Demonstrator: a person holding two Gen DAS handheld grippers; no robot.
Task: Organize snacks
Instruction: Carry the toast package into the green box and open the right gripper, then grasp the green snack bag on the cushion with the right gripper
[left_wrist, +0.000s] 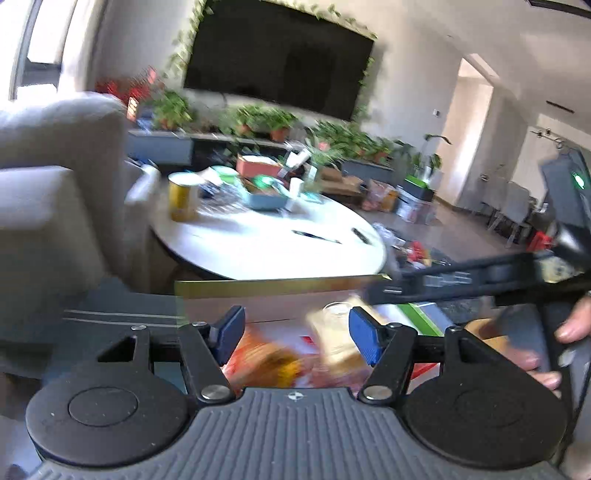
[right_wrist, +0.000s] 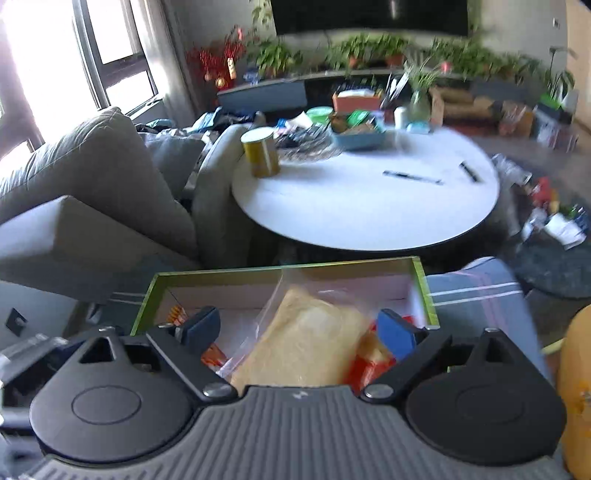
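Observation:
A shallow box with a green rim (right_wrist: 428, 295) stands low in front of both grippers and holds snack packets. A clear bag of pale bread (right_wrist: 310, 343) lies in it, over orange-red packets (right_wrist: 365, 369). My right gripper (right_wrist: 299, 328) is open, its blue pads either side of the bread bag; the left pad is clear of it. My left gripper (left_wrist: 297, 336) is open over the same box (left_wrist: 280, 286). The blurred bread bag (left_wrist: 336, 339) sits by its right pad, an orange packet (left_wrist: 266, 358) below. A hand (left_wrist: 572, 328) holds the right tool's black frame (left_wrist: 480, 277).
A round white table (right_wrist: 369, 210) stands beyond the box with a yellow can (right_wrist: 260, 151), a blue tray (right_wrist: 358, 138) and pens. A grey sofa (right_wrist: 92, 184) fills the left. Clutter lies on the floor at right (right_wrist: 546, 206). A yellow-orange object (right_wrist: 576, 387) is at the right edge.

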